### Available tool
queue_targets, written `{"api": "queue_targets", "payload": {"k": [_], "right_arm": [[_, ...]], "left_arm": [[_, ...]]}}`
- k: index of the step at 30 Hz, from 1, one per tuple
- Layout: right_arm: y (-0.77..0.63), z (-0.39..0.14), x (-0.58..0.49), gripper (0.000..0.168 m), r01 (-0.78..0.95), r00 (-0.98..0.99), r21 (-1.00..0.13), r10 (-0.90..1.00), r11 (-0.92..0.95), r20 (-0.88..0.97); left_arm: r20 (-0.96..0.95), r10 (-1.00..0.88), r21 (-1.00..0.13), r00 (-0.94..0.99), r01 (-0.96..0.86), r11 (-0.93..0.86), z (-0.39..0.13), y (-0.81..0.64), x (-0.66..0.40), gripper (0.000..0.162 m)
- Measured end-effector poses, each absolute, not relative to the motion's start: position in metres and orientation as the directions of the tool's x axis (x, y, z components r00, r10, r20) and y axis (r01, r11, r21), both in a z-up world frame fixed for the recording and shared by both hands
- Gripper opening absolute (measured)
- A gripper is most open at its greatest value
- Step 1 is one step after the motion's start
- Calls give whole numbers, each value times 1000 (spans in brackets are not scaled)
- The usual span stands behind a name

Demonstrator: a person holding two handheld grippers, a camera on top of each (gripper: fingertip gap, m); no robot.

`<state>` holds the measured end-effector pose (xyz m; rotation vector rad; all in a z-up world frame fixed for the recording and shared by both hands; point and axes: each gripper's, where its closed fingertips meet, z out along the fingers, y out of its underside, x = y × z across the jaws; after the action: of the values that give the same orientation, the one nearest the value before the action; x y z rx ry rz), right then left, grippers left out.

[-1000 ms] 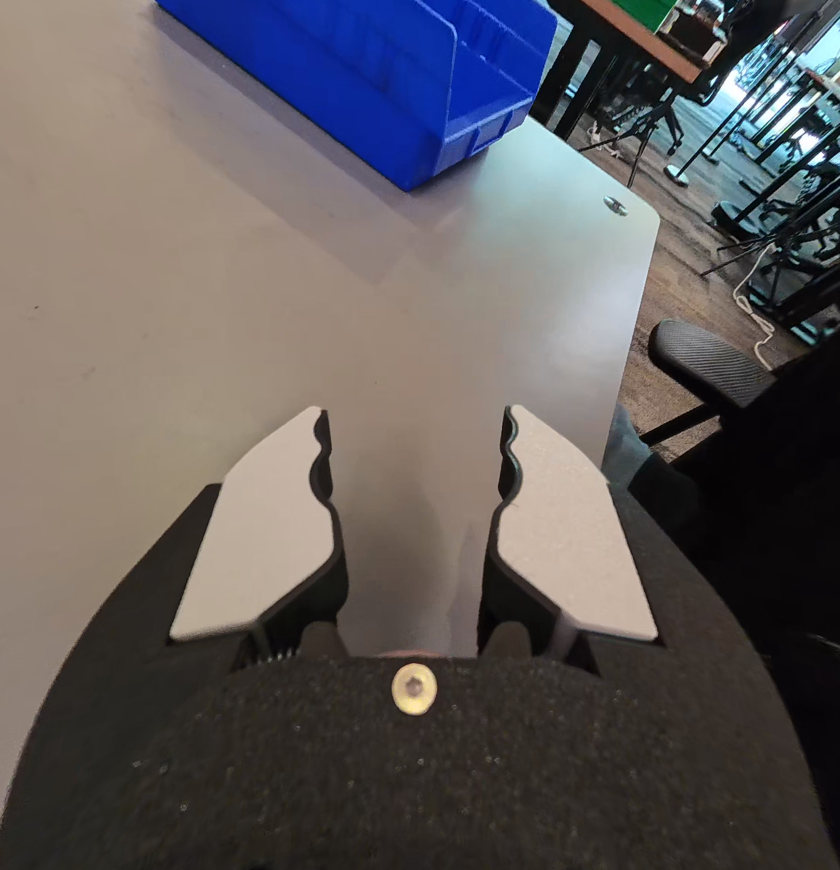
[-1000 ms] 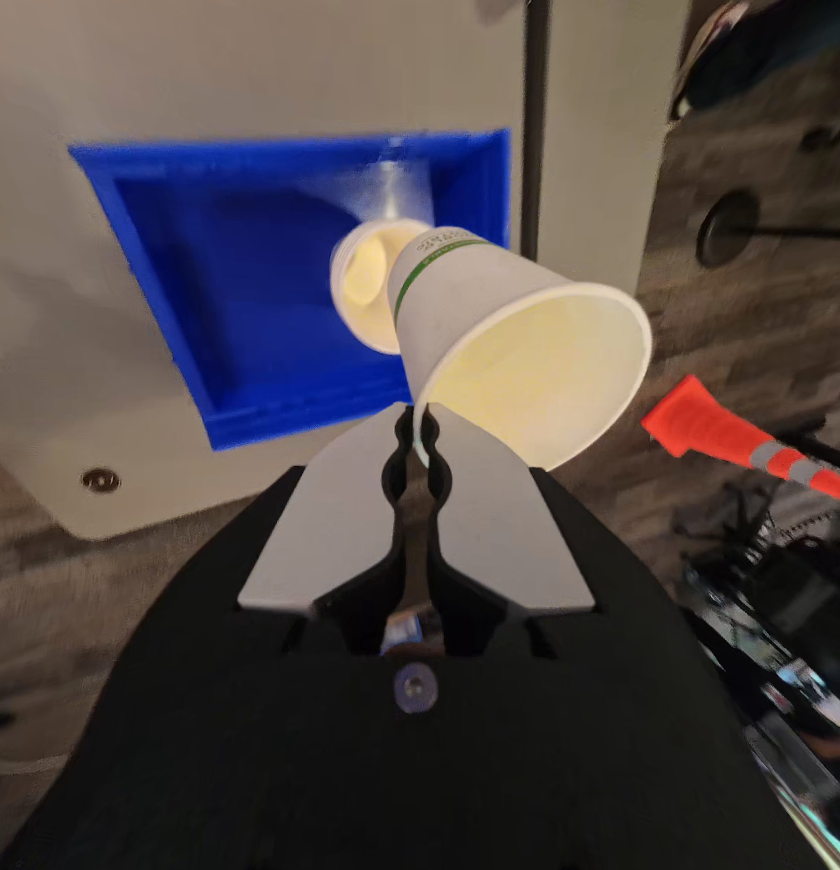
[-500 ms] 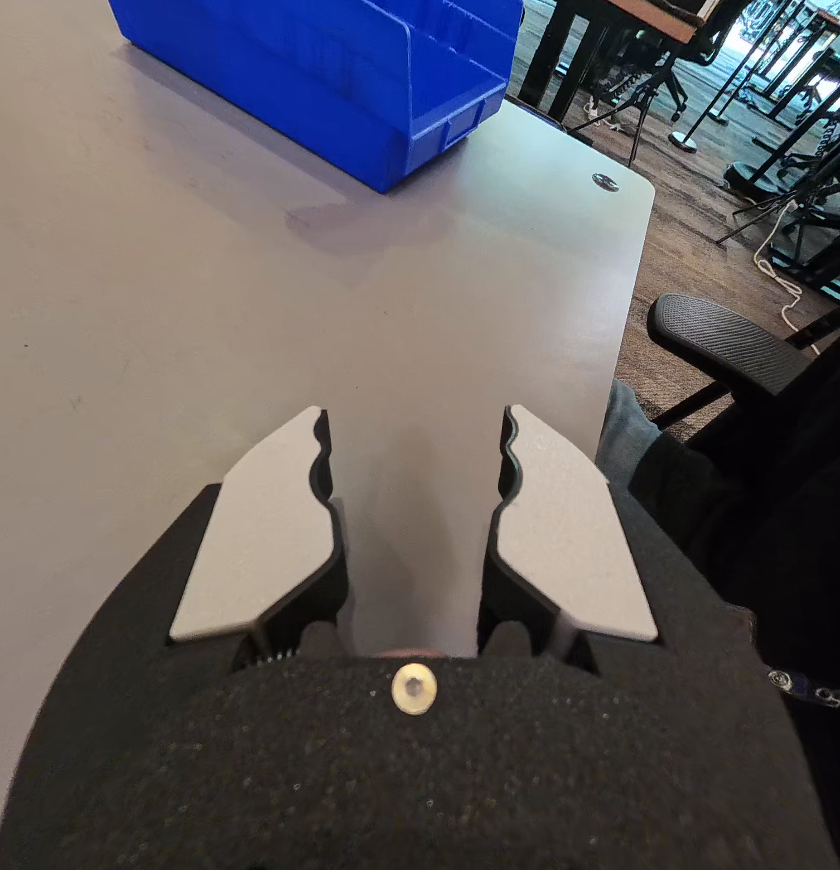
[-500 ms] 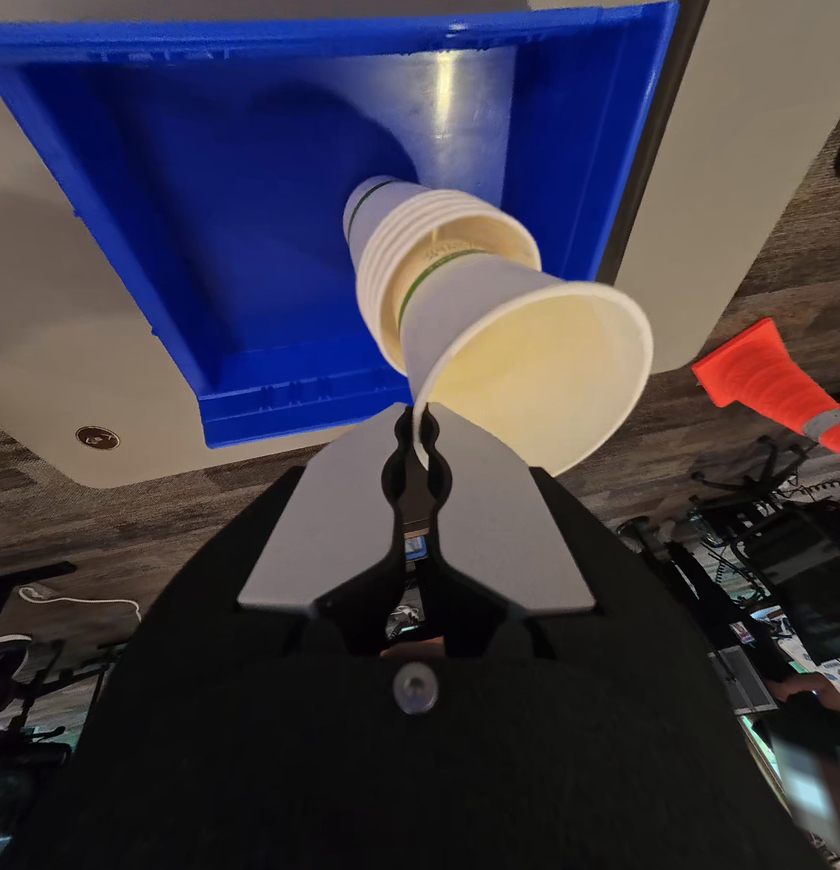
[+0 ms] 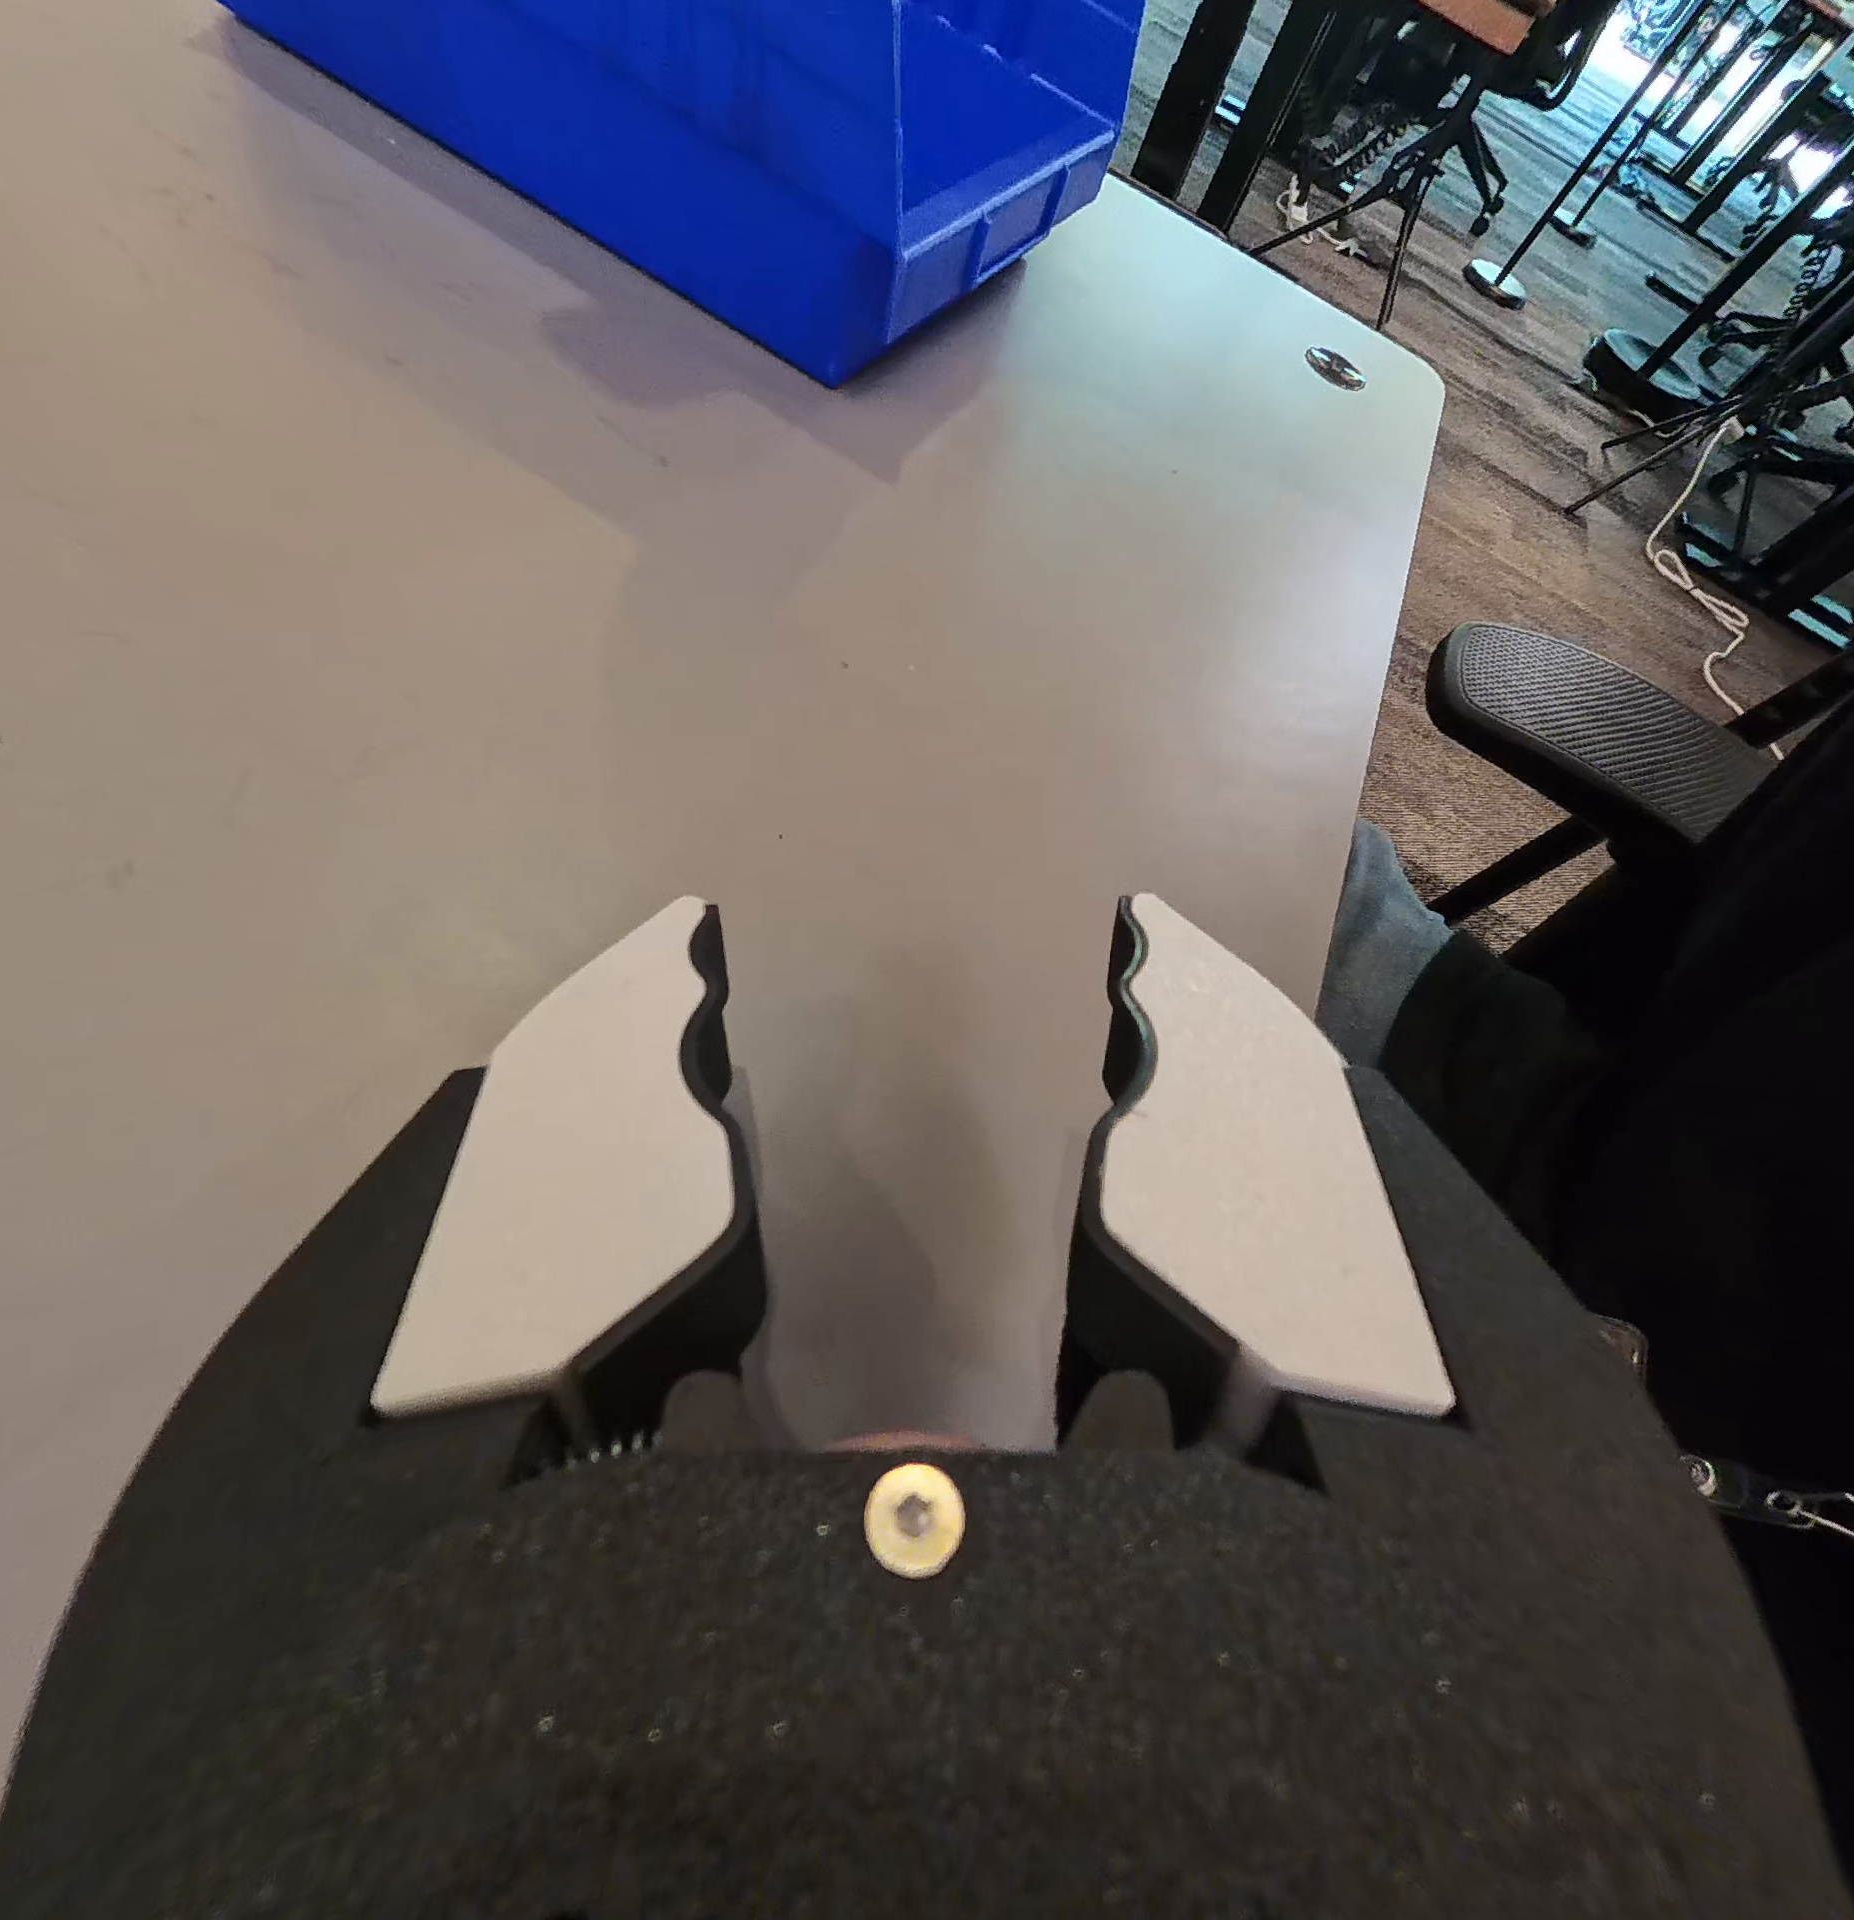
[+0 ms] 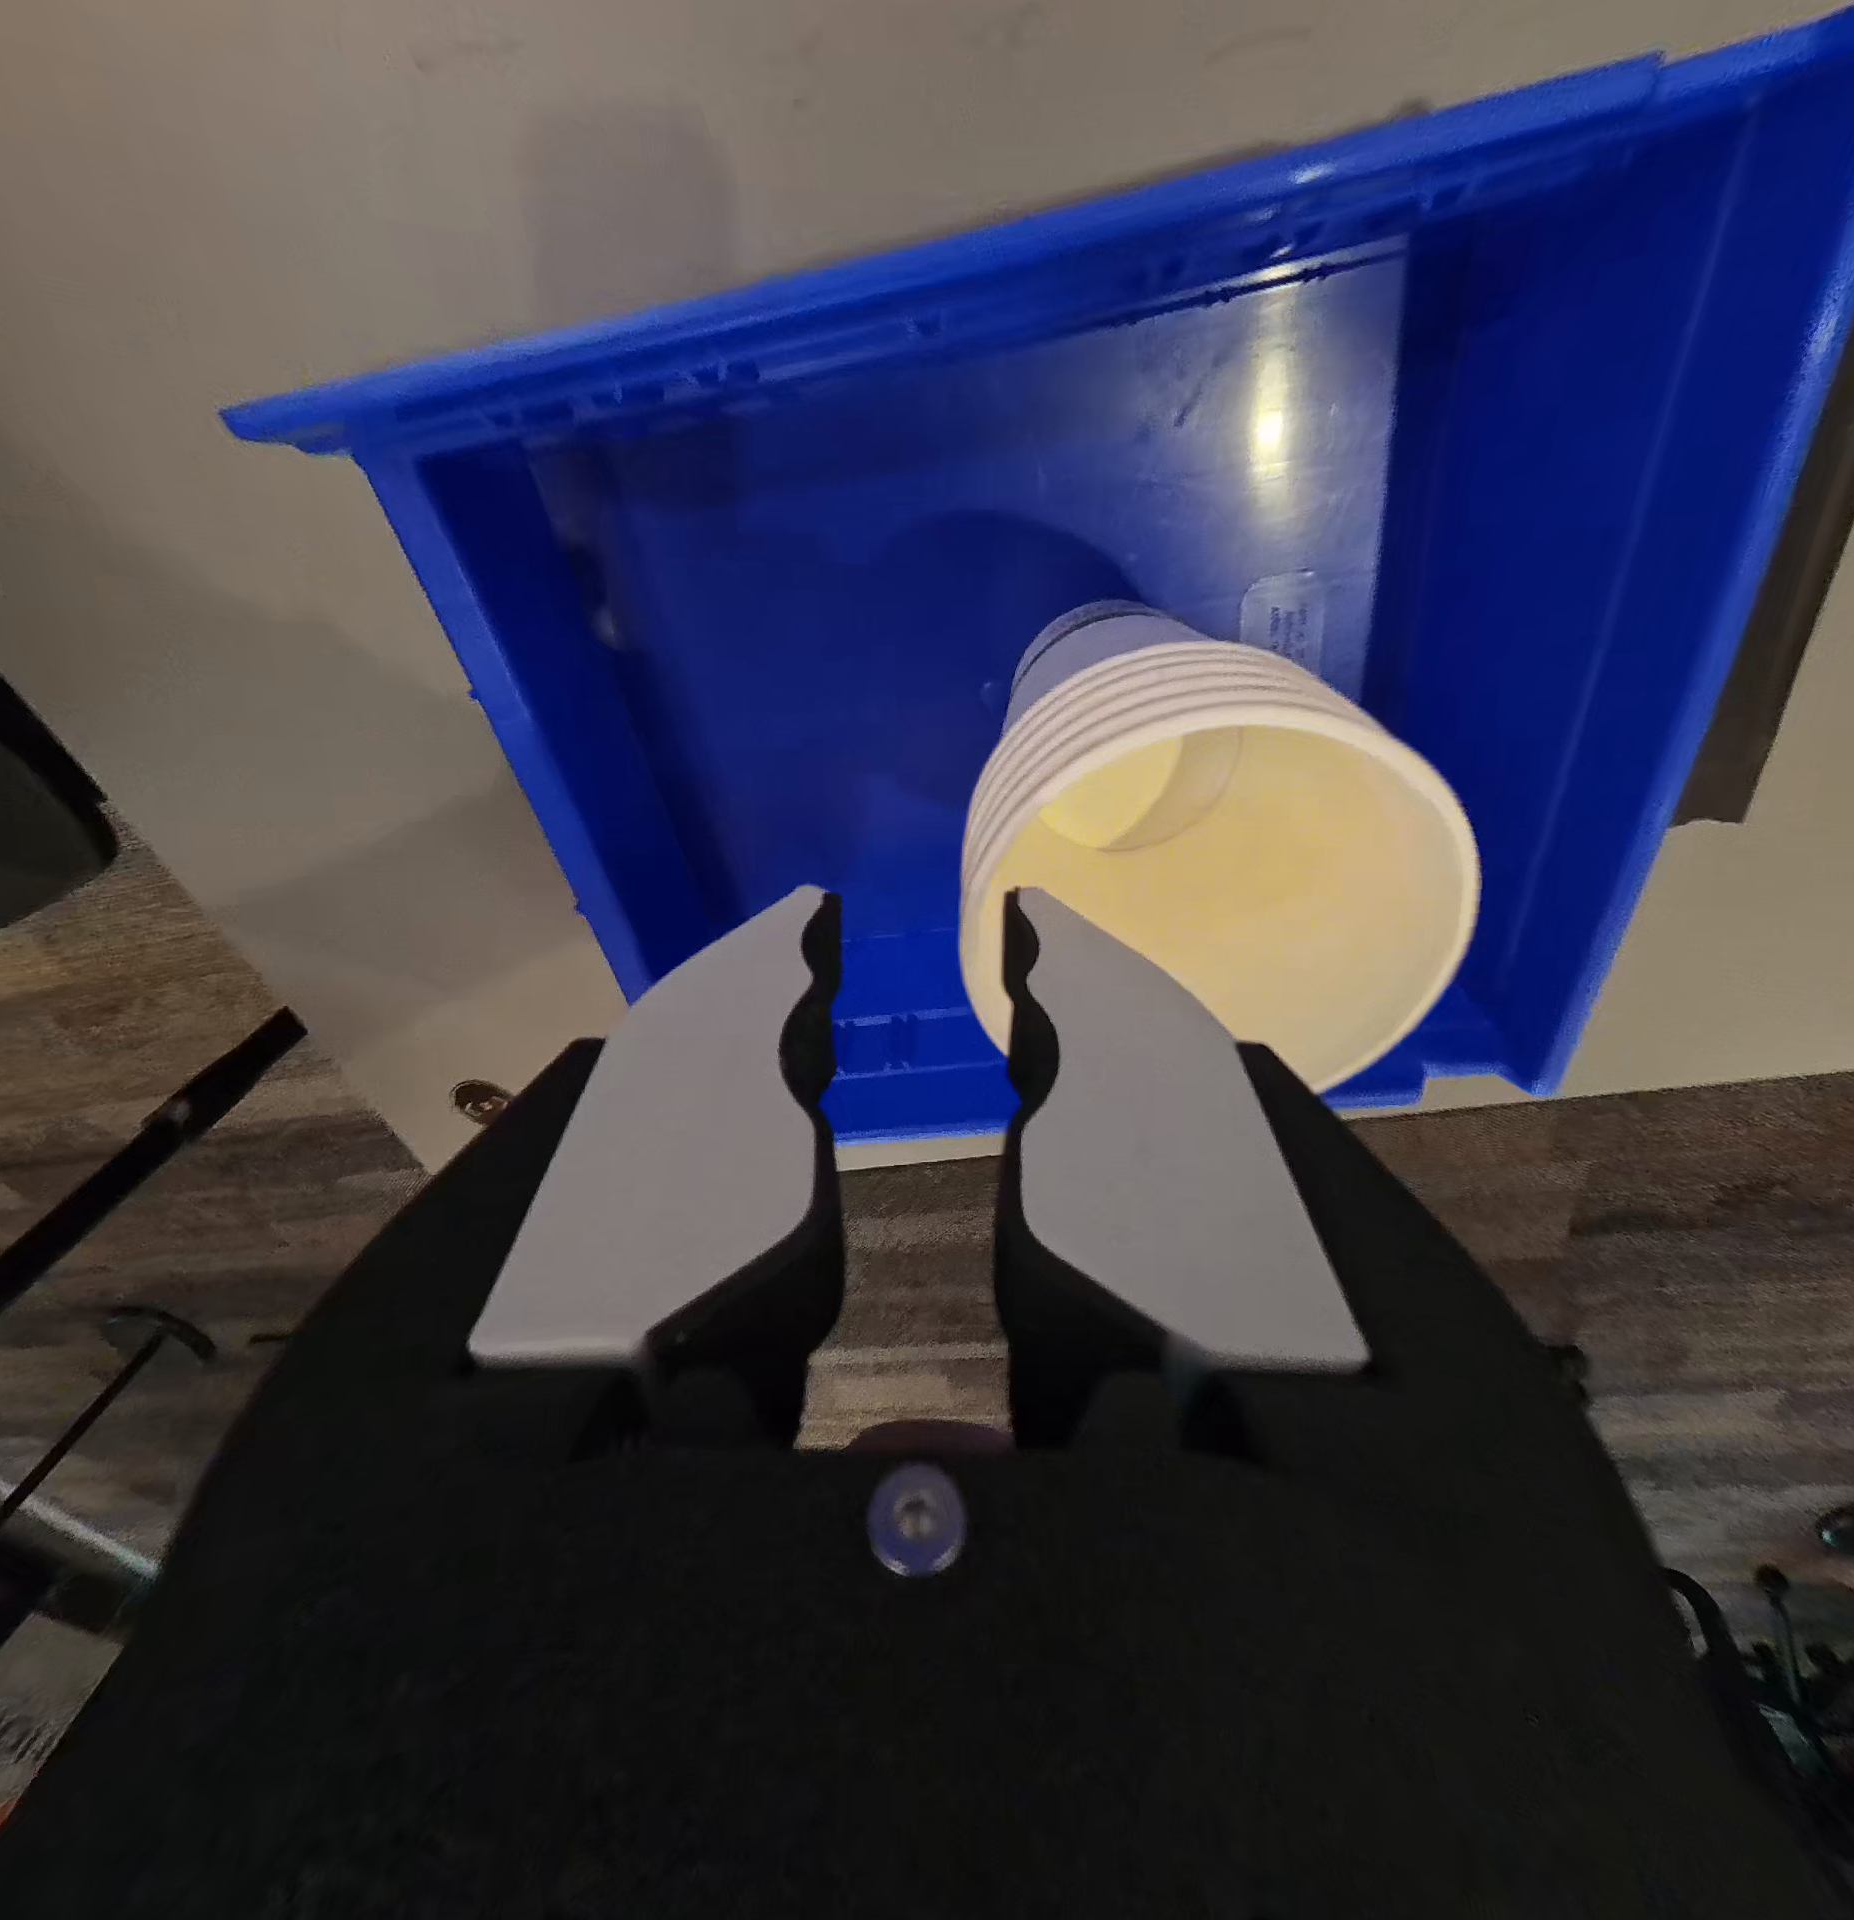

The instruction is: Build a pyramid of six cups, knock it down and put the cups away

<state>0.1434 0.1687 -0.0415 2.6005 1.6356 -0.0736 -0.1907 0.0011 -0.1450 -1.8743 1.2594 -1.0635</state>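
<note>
From my right wrist view, the right gripper hangs over the blue bin with its jaws parted and nothing between them. The stack of white paper cups stands nested inside the bin, just ahead and to the right of the tips, mouth tipped toward my camera; I count several rims stepped one under another. The right finger overlaps the near lip of the top cup in my picture, but I cannot tell whether it touches the lip. The bin sits on the grey table, and its near wall lies just beyond the fingertips, with patterned floor below that edge. In my left wrist view, the left gripper has its jaws wide apart and empty, low over bare table. The same blue bin lies well ahead and slightly left of those tips. A black chair armrest stands off the table edge to the right.
</note>
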Motion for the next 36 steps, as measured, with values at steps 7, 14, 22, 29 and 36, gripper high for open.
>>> {"api": "queue_targets", "payload": {"k": [7,14,22,29,36], "right_arm": [[178,80,94,52,721,607,-612,723,-326,331],[78,82,84,68,108,975,-987,208,-119,81],[5,-78,59,75,-150,989,-973,-16,-177,-149],[0,-107,55,72,-83,996,-967,-10,-242,-83],[-1,-102,72,69,37,995,-977,-78,-209,55]], "left_arm": [[177,-936,-892,303,-352,-283,-122,21,-203,70],[86,-734,-977,674,-87,-194,-45,79,-274,69],[151,-395,-920,906,-17,-392,-85,91,-377,69],[74,-328,-913,942,-68,-402,-117,104,-400,73],[92,-329,-916,940,-50,-399,-117,105,-402,81]]}}
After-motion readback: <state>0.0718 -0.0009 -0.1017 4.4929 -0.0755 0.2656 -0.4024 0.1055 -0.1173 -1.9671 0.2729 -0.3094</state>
